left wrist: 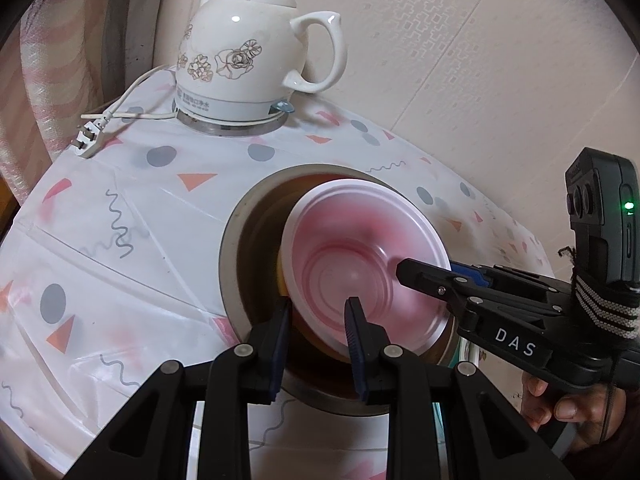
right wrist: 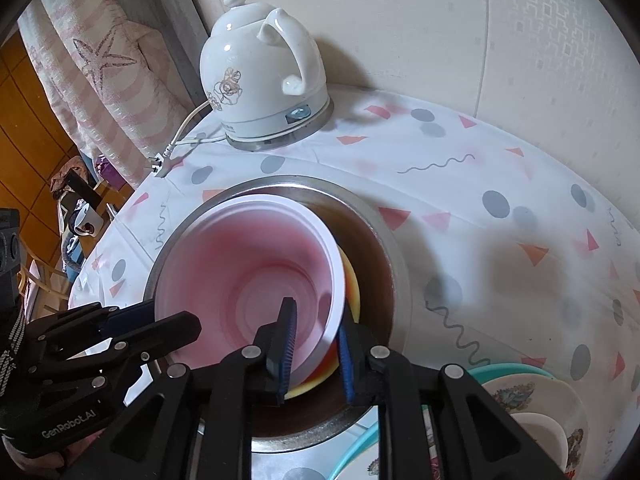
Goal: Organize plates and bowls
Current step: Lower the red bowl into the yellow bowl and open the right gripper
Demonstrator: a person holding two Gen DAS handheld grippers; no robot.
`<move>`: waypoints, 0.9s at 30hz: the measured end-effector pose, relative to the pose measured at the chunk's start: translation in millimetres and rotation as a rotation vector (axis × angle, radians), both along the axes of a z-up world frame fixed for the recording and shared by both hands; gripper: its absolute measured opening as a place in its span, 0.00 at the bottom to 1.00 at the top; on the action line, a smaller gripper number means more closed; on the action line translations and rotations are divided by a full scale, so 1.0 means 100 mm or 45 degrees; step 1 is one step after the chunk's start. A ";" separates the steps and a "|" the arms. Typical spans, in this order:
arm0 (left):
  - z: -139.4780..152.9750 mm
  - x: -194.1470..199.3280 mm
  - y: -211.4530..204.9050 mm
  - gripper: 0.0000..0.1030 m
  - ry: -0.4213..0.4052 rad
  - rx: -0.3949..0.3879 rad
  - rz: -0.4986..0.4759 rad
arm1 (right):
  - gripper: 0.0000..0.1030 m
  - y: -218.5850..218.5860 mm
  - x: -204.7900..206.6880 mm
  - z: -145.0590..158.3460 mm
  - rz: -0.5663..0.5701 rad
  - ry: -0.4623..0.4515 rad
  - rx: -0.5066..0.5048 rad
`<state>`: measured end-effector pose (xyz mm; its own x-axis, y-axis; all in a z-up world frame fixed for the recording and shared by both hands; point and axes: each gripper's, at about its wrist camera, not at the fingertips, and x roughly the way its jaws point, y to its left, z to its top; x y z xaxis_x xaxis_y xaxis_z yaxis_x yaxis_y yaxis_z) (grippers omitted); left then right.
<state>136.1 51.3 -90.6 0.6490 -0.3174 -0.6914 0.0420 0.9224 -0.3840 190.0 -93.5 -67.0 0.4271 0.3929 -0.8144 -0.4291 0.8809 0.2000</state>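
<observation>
A translucent pink plastic bowl (left wrist: 362, 268) sits tilted inside a wide steel basin (left wrist: 236, 248) on a patterned tablecloth (left wrist: 120, 208), over a yellow plate (right wrist: 352, 280). Left gripper (left wrist: 318, 312) and right gripper (right wrist: 316, 324) each pinch its rim from opposite sides. A white ceramic kettle (left wrist: 248, 56) stands behind.

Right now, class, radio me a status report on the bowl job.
Both shut on the rim: left gripper, right gripper. The pink bowl is tilted inside metal basin, over yellow dish. The kettle stands behind, apart.
</observation>
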 end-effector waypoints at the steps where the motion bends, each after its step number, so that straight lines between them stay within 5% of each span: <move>1: 0.00 0.00 0.00 0.25 0.000 0.003 0.002 | 0.20 0.00 0.00 0.00 0.000 -0.002 0.000; 16: 0.01 -0.02 -0.01 0.26 -0.003 0.017 0.015 | 0.21 -0.14 -0.06 0.09 -0.033 -0.026 0.038; 27: 0.04 -0.08 0.03 0.39 -0.030 -0.009 0.019 | 0.27 -0.34 -0.09 0.14 -0.093 -0.033 0.081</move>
